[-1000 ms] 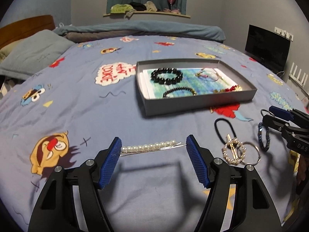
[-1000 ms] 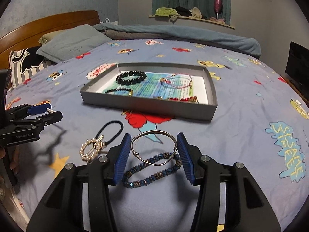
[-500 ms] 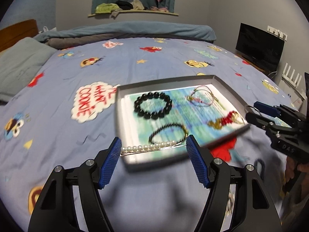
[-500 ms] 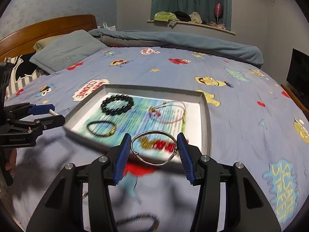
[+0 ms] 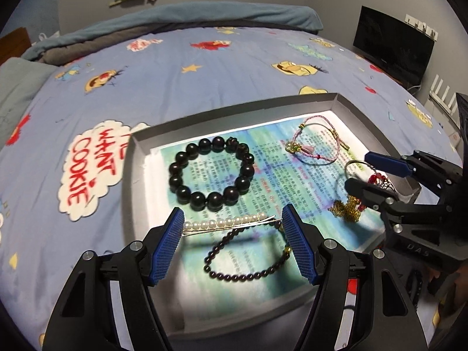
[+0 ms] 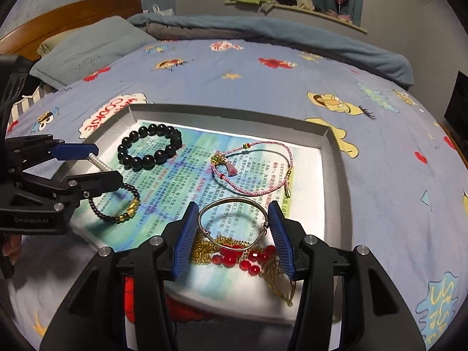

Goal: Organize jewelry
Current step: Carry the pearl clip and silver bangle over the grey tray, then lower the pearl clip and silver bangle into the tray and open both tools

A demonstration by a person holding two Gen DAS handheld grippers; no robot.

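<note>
My left gripper [image 5: 232, 228] is shut on a pearl hair pin [image 5: 225, 223] and holds it above the near left part of the grey tray [image 5: 131, 175]. My right gripper [image 6: 232, 225] is shut on a silver bangle [image 6: 232, 223] and holds it above the tray's near right part [image 6: 333, 175]. In the tray lie a large black bead bracelet [image 5: 212, 175], a thin dark bead bracelet [image 5: 248, 260], a pink cord bracelet [image 6: 254, 169] and a red and gold chain piece [image 6: 248, 257]. Each gripper shows in the other's view, the right one [image 5: 377, 175] and the left one [image 6: 87, 163].
The tray lies on a blue cartoon bedspread [image 5: 204, 73]. A pillow [image 6: 87, 49] and wooden headboard [image 6: 73, 14] are at the far left. A folded blanket [image 6: 263, 35] runs along the far edge. A black screen [image 5: 392, 44] stands at the right.
Both grippers have moved forward from the bedspread to above the tray, carrying the hair pin and the bangle. The loose items on the bedspread have dropped out of view.
</note>
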